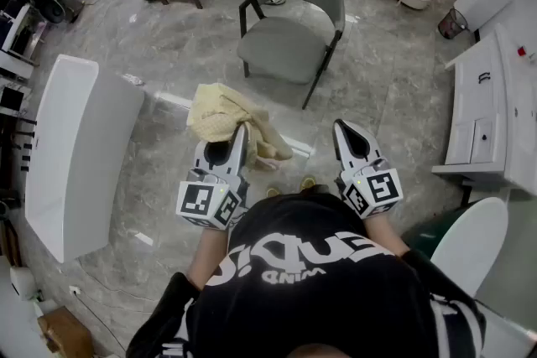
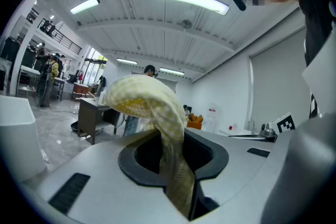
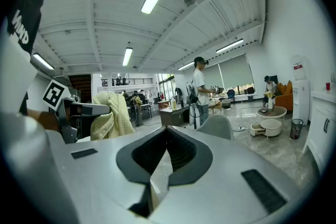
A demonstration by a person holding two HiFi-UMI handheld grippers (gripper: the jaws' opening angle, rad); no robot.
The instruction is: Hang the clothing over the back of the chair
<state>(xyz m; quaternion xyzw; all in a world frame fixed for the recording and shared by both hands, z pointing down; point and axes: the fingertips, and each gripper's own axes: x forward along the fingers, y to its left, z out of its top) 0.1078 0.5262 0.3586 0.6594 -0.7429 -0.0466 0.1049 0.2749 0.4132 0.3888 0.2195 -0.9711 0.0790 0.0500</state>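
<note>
My left gripper (image 1: 240, 134) is clenched on the pale yellow checked cloth garment (image 1: 218, 111), held short of the grey padded chair (image 1: 285, 46) — right gripper (image 1: 344, 128) closed, empty. I'd carry the garment past the chair's seat, raise it above the backrest, then drape it evenly — not bunched.

The head view looks steeply down from above the person's black shirt (image 1: 310, 281), at frame bottom, with the left gripper (image 1: 241, 130) and right gripper (image 1: 341, 127) mid-frame and the chair (image 1: 289, 46) farther off at upper centre. Each gripper view sits close behind its own jaws, facing about level along them, ceiling (image 2: 157, 34) across the top. All three share the clothing (image 1: 220, 111); the right gripper view also catches the left gripper at its left and the chair's back at centre.
</note>
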